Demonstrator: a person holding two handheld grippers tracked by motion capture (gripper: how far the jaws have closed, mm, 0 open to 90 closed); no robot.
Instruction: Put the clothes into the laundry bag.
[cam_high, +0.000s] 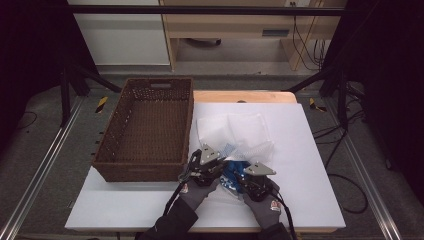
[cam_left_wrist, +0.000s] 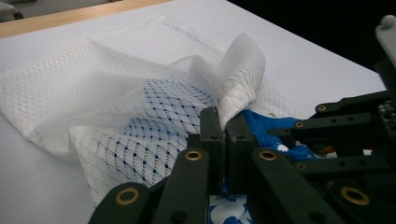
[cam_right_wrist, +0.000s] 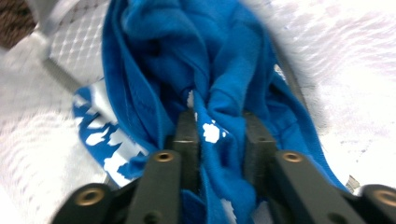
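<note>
Your left gripper (cam_left_wrist: 223, 122) pinches the mesh bag (cam_left_wrist: 140, 93) edge, right gripper (cam_right_wrist: 219, 128) grips blue cloth (cam_right_wrist: 187, 60) w/ bag round it; basket (cam_high: 145, 165) bare inside.

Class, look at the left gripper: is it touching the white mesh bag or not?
Touching. In the left gripper view, the left gripper has its jaws shut on a raised fold of the white mesh bag.

High overview; gripper views close on shared mesh bag (cam_high: 240, 131).

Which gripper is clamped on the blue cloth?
The right gripper: blue cloth bunches between its jaws. The left gripper pinches the white mesh bag.
</note>
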